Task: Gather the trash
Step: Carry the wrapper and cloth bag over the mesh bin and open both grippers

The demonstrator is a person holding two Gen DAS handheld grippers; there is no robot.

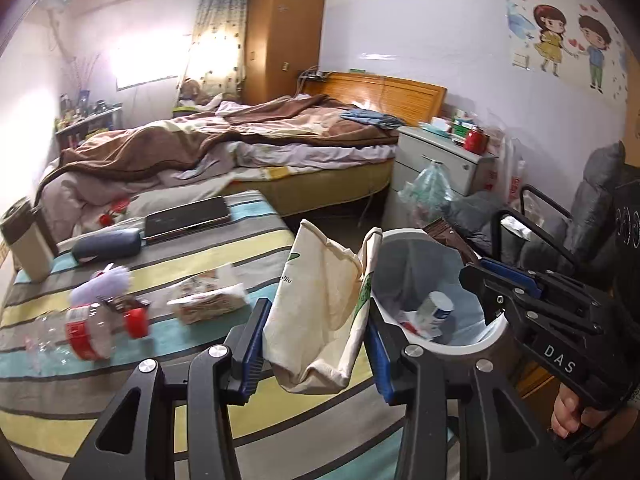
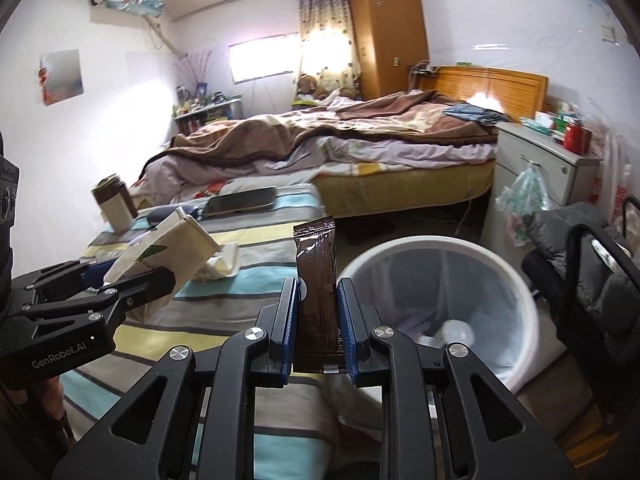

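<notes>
My left gripper (image 1: 316, 344) is shut on a crumpled cream paper bag (image 1: 324, 312), held over the striped table's edge next to the white trash bin (image 1: 480, 346). The bin has a blue liner and holds a small white bottle (image 1: 434, 310). My right gripper (image 2: 318, 320) is shut on a brown snack wrapper (image 2: 318, 288), held upright just left of the bin (image 2: 516, 280). The left gripper with the bag (image 2: 172, 248) shows at the left of the right wrist view. The right gripper (image 1: 484, 276) shows over the bin's far rim in the left wrist view.
On the striped table (image 1: 160, 360) lie a crushed clear bottle with red label (image 1: 88, 334), a tissue pack (image 1: 208, 300), a white wad (image 1: 104, 280), a dark case (image 1: 108, 244), a tablet (image 1: 186, 216) and a cup (image 1: 24, 240). A bed, a nightstand and a chair (image 1: 560, 232) stand beyond.
</notes>
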